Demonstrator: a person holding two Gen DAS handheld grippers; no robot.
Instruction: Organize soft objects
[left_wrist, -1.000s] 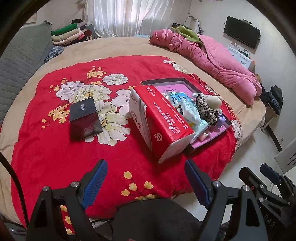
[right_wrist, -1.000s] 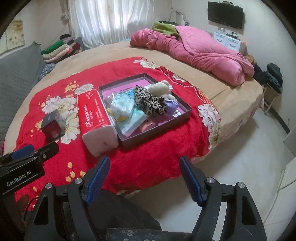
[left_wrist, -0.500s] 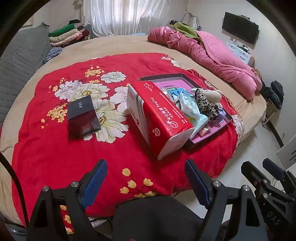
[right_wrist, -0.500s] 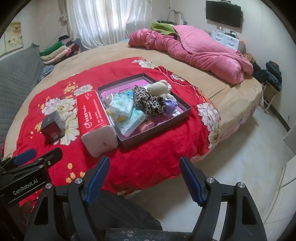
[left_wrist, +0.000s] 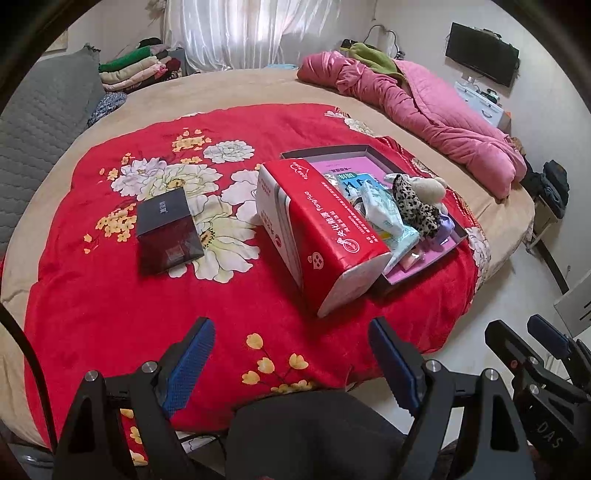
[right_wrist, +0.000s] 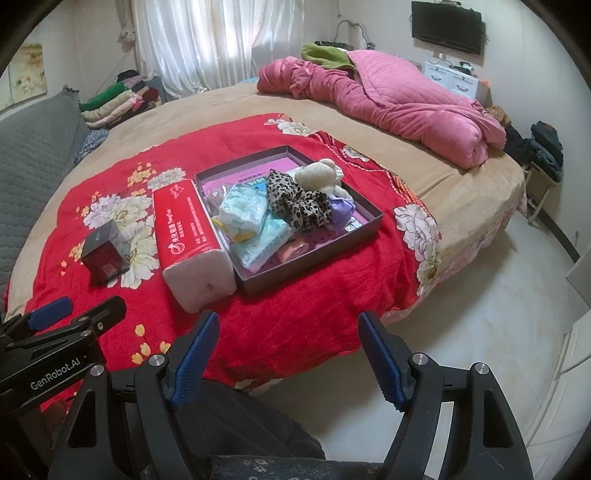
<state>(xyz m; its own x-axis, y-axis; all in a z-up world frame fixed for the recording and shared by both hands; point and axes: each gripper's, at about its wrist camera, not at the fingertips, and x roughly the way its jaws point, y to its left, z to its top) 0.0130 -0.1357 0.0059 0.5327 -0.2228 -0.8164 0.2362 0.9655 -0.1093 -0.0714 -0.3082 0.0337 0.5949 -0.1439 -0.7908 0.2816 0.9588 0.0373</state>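
A grey tray (right_wrist: 364, 227) (left_wrist: 456, 230) lies on the red flowered blanket (left_wrist: 110, 295) (right_wrist: 295, 314). It holds a leopard-print cloth (right_wrist: 295, 201) (left_wrist: 412, 205), a cream plush bear (right_wrist: 319, 173) (left_wrist: 428, 186), pale blue tissue packs (right_wrist: 258, 229) (left_wrist: 388, 218) and a purple item (right_wrist: 341, 212). A red tissue pack (left_wrist: 321, 236) (right_wrist: 188, 236) lies against the tray's left side. A dark box (left_wrist: 166, 229) (right_wrist: 105, 253) sits further left. My left gripper (left_wrist: 291, 360) and right gripper (right_wrist: 288, 354) are open, empty, and short of the bed edge.
A pink quilt (right_wrist: 399, 107) (left_wrist: 443, 122) is heaped at the back right of the tan bed. Folded clothes (left_wrist: 136, 70) (right_wrist: 110, 99) and a grey sofa (left_wrist: 33, 129) are at the left. White floor (right_wrist: 480, 314) is to the right.
Both grippers have edged slightly forward toward the bed. Nothing on the bed has moved.
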